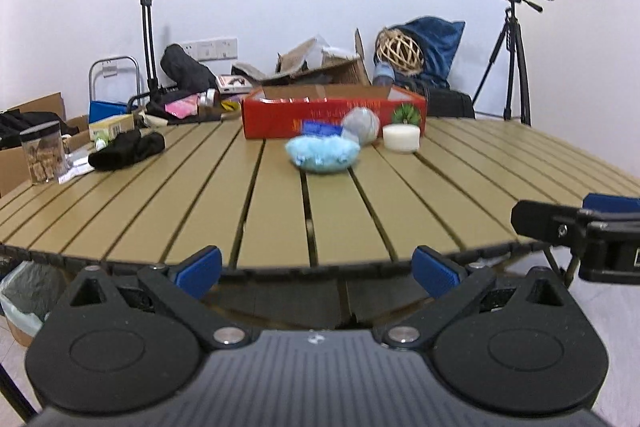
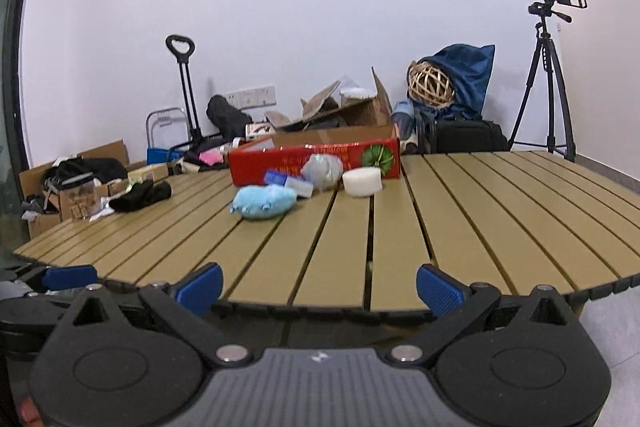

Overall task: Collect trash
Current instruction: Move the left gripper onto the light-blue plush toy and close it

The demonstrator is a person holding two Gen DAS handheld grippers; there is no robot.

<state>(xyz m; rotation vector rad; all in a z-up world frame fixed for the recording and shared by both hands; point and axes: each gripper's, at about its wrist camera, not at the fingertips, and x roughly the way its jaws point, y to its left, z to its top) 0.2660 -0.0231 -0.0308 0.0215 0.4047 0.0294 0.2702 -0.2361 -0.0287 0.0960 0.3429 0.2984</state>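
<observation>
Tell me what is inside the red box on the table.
The red box is open on top, and only its brown cardboard inner wall shows. Its near side hides the bottom, so I cannot tell whether it holds anything.

Bare slats of the table (image 2: 460, 227) are lying open from the near edge to mid-table. Blocking the far middle: the light blue plush (image 2: 264, 202), white roll (image 2: 362, 181), crumpled grey wad (image 2: 322, 171), and red box (image 2: 316, 161) just behind. Black cloth (image 1: 126, 150) and clear jar (image 1: 43, 157) are crowding the far left.
</observation>
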